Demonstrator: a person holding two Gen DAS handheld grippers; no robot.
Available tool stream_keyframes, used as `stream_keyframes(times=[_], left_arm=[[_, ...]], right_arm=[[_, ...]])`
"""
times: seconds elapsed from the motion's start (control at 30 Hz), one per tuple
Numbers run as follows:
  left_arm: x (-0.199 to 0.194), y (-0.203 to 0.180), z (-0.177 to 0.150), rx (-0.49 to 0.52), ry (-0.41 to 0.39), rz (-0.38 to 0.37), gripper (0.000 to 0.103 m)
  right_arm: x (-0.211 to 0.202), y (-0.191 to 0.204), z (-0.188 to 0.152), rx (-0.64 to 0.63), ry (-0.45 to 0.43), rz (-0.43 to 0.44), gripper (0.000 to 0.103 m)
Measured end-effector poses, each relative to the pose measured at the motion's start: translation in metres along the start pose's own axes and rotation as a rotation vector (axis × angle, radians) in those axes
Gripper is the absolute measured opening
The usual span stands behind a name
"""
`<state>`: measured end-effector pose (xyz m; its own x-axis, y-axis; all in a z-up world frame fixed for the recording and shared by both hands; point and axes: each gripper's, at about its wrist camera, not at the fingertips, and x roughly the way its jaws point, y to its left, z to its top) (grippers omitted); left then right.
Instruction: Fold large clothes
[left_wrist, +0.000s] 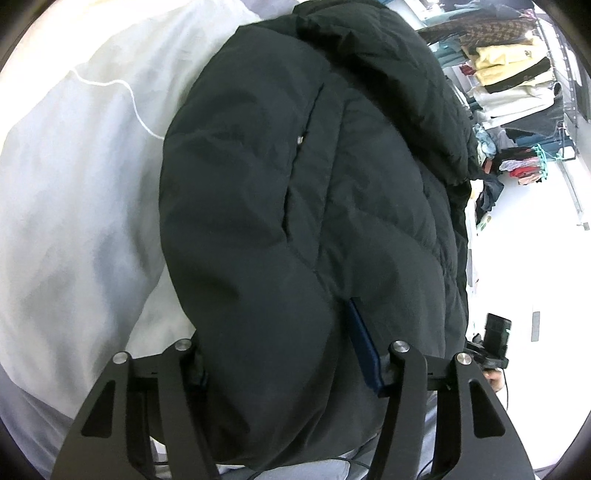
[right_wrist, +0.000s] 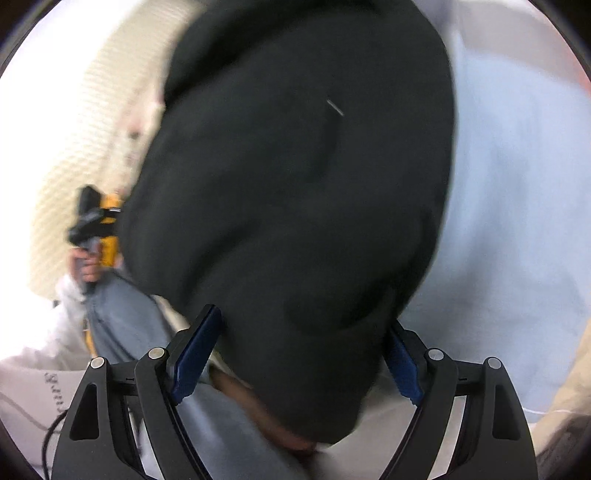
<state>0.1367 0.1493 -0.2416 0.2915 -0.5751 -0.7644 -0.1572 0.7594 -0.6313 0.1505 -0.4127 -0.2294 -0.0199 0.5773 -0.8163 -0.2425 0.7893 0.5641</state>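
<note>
Black puffer jacket (left_wrist: 314, 206), quilted, bunched, bulk filling both wide-spread left tongs (left_wrist: 291, 365) and right tongs (right_wrist: 299, 362)

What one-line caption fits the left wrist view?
Left gripper open around a bulky black puffer jacket bunched over a white sheet, with a clothes rack behind.

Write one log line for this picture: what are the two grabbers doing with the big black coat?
task: fold large clothes | left gripper: wide, around black puffer jacket | right gripper: wide, around jacket, blurred | surface: white bedding | fold: not finished
</note>
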Motion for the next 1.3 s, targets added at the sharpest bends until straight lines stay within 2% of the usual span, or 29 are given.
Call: stream_keyframes(times=[0.07,0.13,0.17,0.2,0.27,0.3,0.43,0.53,0.67,0.77,0.93,1.1,1.3], left_arm=[[0.002,0.000,0.000,0.002,0.009,-0.008,0.059],[0.003,-0.001,0.002,0.005,0.013,-0.030,0.059],[0.003,-0.002,0.002,0.010,0.012,-0.046,0.059],[0.001,-0.003,0.001,0.017,0.008,-0.059,0.059],[-0.005,-0.011,0.000,0.055,-0.009,-0.076,0.055],[-0.009,-0.015,-0.001,0.067,-0.025,-0.074,0.047],[-0.027,-0.024,0.000,0.085,-0.072,-0.103,0.021],[-0.049,-0.033,-0.001,0.080,-0.125,-0.119,0.013],[-0.083,-0.053,-0.003,0.106,-0.190,-0.160,0.011],[-0.116,-0.071,-0.011,0.128,-0.234,-0.189,0.010],[-0.166,-0.079,-0.033,0.162,-0.283,-0.231,0.010],[-0.198,-0.083,-0.067,0.179,-0.300,-0.245,0.010],[-0.222,-0.084,-0.111,0.201,-0.299,-0.223,0.010]], right_arm=[[0.013,-0.011,0.003,0.033,0.032,0.018,0.082],[0.014,-0.006,0.009,0.014,0.028,0.021,0.073],[0.012,0.002,0.012,-0.013,0.019,0.017,0.060],[0.008,0.012,0.015,-0.051,0.008,0.016,0.039],[-0.002,0.036,0.019,-0.121,-0.030,0.004,0.021],[-0.009,0.043,0.018,-0.145,-0.046,-0.011,0.014],[-0.039,0.076,0.018,-0.205,-0.163,-0.051,0.011],[-0.069,0.098,0.015,-0.216,-0.261,-0.061,0.010],[-0.109,0.113,0.008,-0.185,-0.393,-0.061,0.009],[-0.130,0.119,-0.003,-0.162,-0.456,-0.067,0.009],[-0.164,0.135,-0.032,-0.146,-0.550,-0.045,0.008],[-0.191,0.143,-0.078,-0.129,-0.626,0.004,0.008],[-0.211,0.159,-0.134,-0.116,-0.693,0.054,0.008]])
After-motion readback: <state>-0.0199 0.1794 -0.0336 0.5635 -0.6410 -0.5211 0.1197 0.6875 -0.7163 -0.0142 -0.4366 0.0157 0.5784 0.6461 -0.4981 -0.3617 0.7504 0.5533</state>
